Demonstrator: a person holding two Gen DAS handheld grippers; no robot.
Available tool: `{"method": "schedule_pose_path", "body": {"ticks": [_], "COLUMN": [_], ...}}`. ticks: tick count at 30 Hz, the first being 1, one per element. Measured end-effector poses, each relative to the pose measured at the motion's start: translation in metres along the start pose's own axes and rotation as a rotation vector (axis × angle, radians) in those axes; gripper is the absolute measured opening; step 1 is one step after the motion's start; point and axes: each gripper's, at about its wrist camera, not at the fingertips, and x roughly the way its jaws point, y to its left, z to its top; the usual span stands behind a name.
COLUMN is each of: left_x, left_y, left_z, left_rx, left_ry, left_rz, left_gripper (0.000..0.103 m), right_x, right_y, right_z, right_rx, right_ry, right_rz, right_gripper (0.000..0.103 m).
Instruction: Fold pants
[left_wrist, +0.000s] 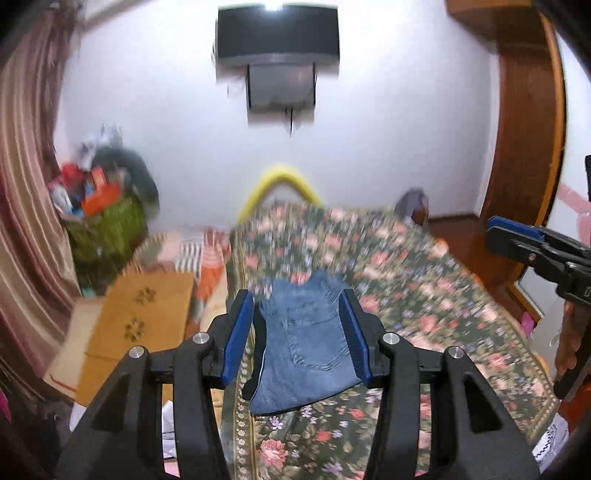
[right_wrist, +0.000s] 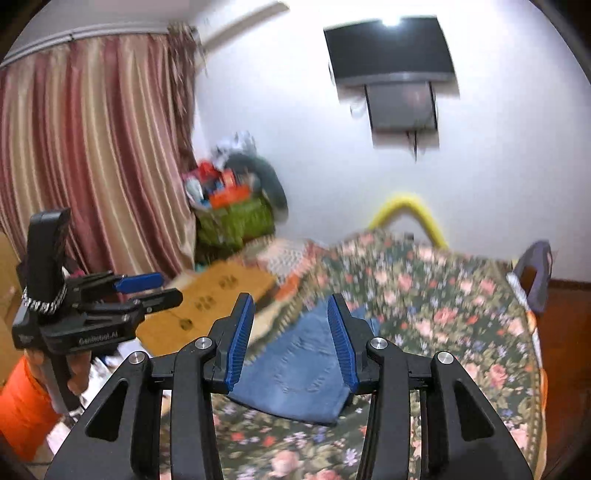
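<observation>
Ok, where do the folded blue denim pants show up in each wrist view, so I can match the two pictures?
Left wrist view: the folded blue denim pants lie low in the centre, on the floral bedspread, seen between the blue finger pads.
Right wrist view: the pants lie low in the centre, slightly left, on the same bedspread.
Shared landmark: the black wall-mounted television, high on the white wall.

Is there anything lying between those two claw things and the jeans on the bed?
Nothing visible. The folded jeans lie alone on the floral bedspread. Both the left gripper and right gripper hang above them with open fingers and only air between.
</observation>
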Motion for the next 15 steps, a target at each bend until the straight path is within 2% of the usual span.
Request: {"method": "schedule_pose_path", "body": {"ticks": [2, 8, 13, 15], "left_x": [-0.04, -0.132, -0.181, -0.194], "left_y": [-0.011, -0.036, -0.045, -0.047], "left_z": [0.0, -0.014, -0.033, -0.042], "left_rx": [0.005, -0.001, -0.038, -0.051], "left_ry": [-0.066, -0.241, -0.335, -0.362], "left_rz": [0.011, 0.04, 0.045, 0.057], "left_gripper": [0.048, 0.048, 0.049, 0.057], "right_x": [-0.034, -0.096, -0.128, -0.132], "right_y": [0.02, 0.06, 0.084, 0.088], "right_z": [0.004, -0.005, -0.023, -0.032], "right_rx": [-0.028, -0.061, -0.079, -0.074], "right_ry": [-0.066, -0.199, -0.273, -0.286], "right_rz": [0.002, 0.012, 0.017, 0.011], "right_gripper": [0.038, 0.038, 0.038, 0.039]}}
